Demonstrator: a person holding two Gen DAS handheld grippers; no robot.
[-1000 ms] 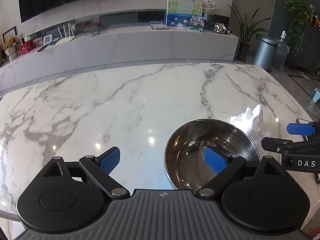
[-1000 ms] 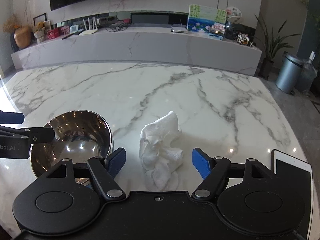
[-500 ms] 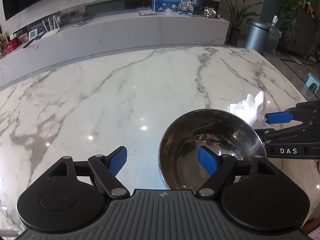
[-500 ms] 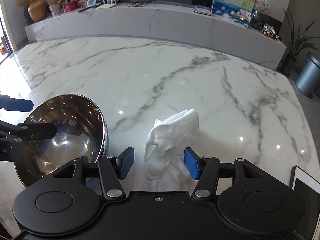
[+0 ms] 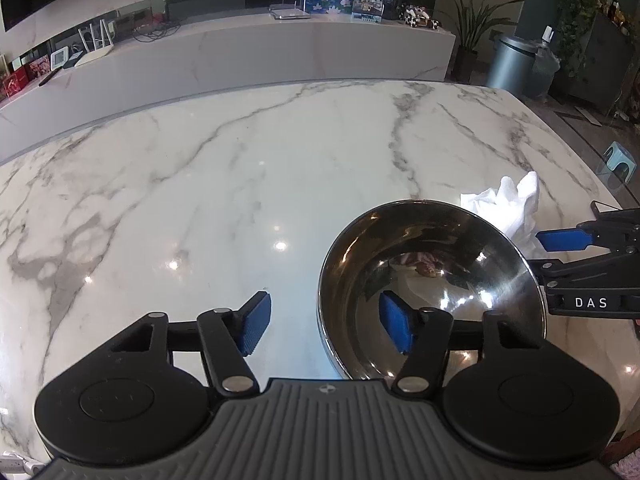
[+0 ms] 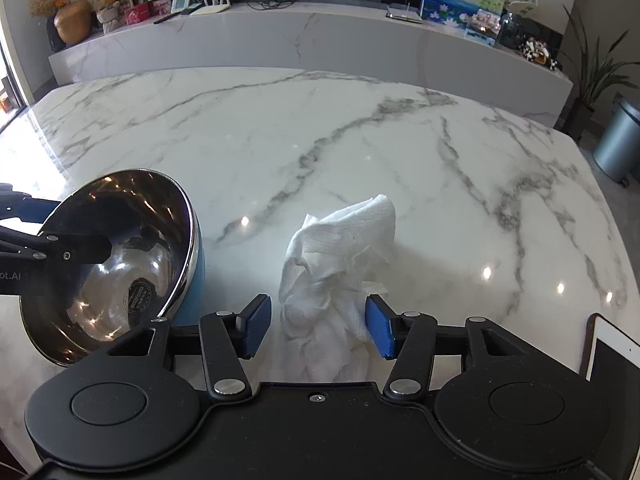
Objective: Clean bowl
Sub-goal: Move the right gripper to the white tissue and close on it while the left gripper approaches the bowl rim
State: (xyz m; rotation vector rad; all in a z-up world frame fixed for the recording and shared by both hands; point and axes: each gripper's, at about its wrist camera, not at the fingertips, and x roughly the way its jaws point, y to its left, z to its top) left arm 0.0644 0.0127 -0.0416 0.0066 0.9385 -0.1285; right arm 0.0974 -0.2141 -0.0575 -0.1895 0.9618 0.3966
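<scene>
A steel bowl (image 5: 432,280) with a blue outer wall stands on the marble table (image 5: 240,184); it also shows in the right wrist view (image 6: 116,264), tilted. My left gripper (image 5: 326,328) is open and straddles the bowl's near rim, with its right finger inside the bowl and its left finger outside. A crumpled white cloth (image 6: 340,260) lies right of the bowl; it shows behind the bowl in the left wrist view (image 5: 508,204). My right gripper (image 6: 316,326) is open, with its fingers on either side of the cloth's near end.
A white tablet (image 6: 612,360) lies at the table's right front edge. A long marble sideboard (image 6: 304,40) with pictures and small objects stands beyond the table. A grey bin (image 5: 516,64) and plants stand at the far right.
Both grippers have moved forward and down. The left fingers have narrowed around the bowl's rim and the bowl has tilted. The right fingers have closed in around the cloth.
</scene>
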